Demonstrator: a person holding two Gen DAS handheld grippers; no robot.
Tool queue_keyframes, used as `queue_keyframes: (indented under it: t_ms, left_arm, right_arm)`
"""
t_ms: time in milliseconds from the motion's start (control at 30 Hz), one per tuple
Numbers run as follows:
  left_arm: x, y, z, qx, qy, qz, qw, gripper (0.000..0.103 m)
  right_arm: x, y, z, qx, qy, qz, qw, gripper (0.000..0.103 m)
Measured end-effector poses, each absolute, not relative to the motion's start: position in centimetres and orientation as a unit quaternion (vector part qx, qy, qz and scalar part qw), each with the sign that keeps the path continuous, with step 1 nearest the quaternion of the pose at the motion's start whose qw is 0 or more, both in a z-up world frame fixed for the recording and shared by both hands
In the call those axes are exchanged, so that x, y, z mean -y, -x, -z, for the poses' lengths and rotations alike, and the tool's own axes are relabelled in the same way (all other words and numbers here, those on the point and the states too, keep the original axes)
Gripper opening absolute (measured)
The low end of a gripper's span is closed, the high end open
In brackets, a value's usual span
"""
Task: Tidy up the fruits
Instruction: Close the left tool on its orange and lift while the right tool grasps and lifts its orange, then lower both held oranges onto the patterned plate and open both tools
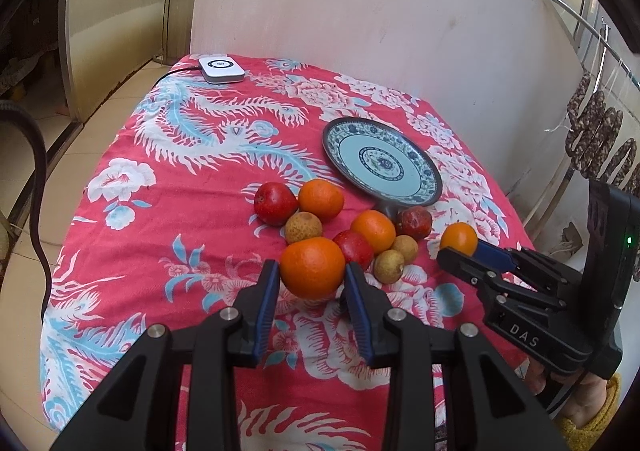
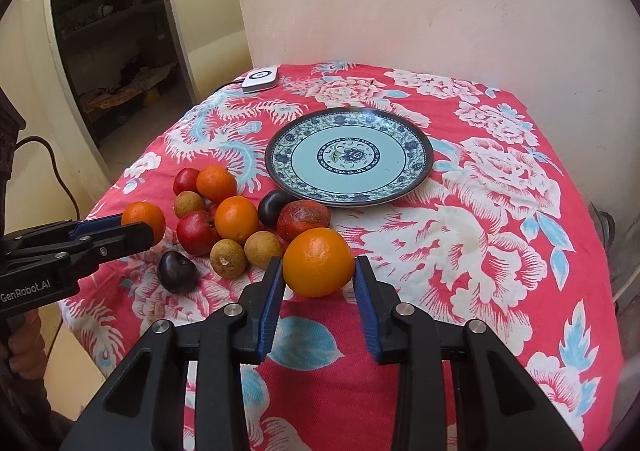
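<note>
Each gripper pinches an orange at the near side of a fruit pile on the red floral tablecloth. My left gripper (image 1: 312,266) is shut on a large orange (image 1: 312,251); the right wrist view shows this gripper (image 2: 134,225) from the side at the pile's left. My right gripper (image 2: 319,263) is shut on another orange (image 2: 318,247), also seen at the right of the left wrist view (image 1: 460,251). Oranges, red fruits, brown longans and two dark plums (image 2: 177,272) lie between them. The blue patterned plate (image 2: 280,155) behind the pile has nothing on it.
A white device (image 2: 260,79) with a black cable sits at the table's far left corner. A plaster wall stands close behind the table. Dried sausages (image 1: 600,139) hang off the right side. The cloth drops away at the left and near edges.
</note>
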State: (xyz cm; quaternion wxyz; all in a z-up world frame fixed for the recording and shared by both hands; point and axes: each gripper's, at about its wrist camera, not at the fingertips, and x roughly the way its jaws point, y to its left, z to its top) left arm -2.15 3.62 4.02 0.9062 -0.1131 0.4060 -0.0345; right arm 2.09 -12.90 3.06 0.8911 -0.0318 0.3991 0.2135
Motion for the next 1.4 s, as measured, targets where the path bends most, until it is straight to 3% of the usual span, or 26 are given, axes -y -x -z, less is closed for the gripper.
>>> queue_keyframes:
  t_ms: [1400]
  left_arm:
    - [-1.0, -7.4, -9.2, -0.388, 0.084, 0.069, 0.915, 0.035]
  right_arm:
    - [14.1, -8.9, -7.8, -0.366, 0.032, -0.194, 0.910, 0.036]
